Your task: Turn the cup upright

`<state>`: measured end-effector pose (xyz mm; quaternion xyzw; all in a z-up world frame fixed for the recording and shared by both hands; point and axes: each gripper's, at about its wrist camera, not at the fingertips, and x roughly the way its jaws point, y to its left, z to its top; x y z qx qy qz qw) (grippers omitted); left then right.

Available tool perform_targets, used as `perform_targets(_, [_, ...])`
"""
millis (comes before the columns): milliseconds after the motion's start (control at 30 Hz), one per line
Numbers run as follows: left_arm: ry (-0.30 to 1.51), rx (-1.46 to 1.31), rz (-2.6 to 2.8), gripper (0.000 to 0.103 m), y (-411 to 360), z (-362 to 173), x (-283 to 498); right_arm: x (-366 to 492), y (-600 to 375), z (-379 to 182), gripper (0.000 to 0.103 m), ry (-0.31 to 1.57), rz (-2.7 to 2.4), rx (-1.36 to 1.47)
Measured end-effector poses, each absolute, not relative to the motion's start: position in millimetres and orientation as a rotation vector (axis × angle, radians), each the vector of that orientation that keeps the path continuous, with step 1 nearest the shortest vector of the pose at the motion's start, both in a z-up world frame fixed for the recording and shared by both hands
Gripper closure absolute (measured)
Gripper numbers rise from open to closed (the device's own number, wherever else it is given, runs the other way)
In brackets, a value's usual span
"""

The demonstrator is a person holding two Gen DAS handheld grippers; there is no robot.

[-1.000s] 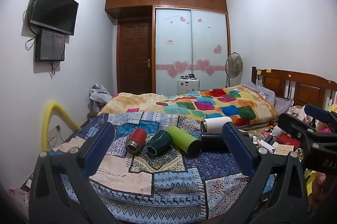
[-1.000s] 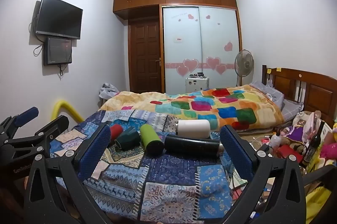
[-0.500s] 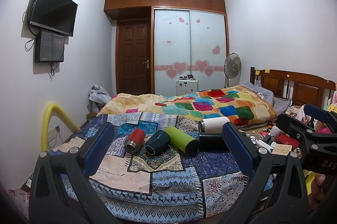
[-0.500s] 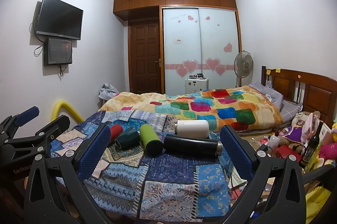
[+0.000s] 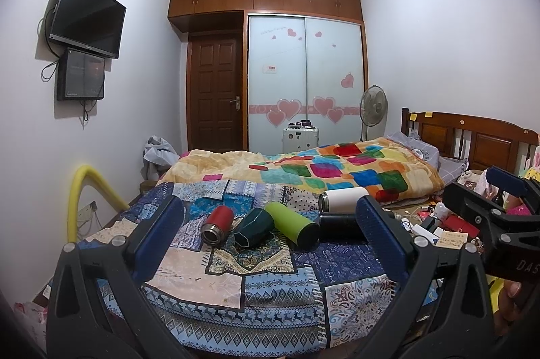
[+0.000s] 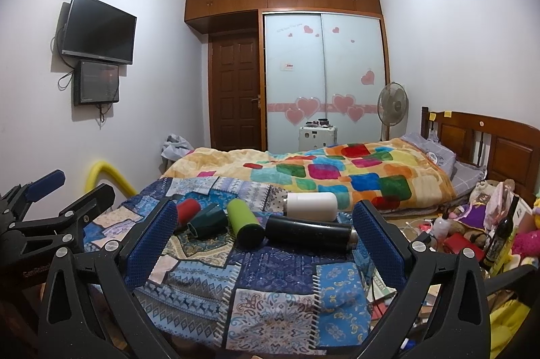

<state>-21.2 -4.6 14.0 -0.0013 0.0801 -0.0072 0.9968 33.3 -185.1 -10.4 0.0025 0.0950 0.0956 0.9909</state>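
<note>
Patchwork bedspread [image 5: 236,274] in cluttered bedroom

Left gripper [image 5: 270,235] and right gripper [image 6: 265,235] both hover side by side, fingers spread wide, gripping nothing.

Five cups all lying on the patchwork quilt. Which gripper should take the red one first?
Left, probably. The red cup sits nearer the left gripper, well inside its open jaws. For the right gripper, its own finger hides part of that cup.
</note>
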Motion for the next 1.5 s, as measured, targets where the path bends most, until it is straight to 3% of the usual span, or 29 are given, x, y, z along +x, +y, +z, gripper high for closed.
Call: perform_targets(1500, [0.18, -0.004, -0.007, 0.0, 2, -3, -4, 37, -187, -20, 0.0, 0.198, 0.199, 0.008])
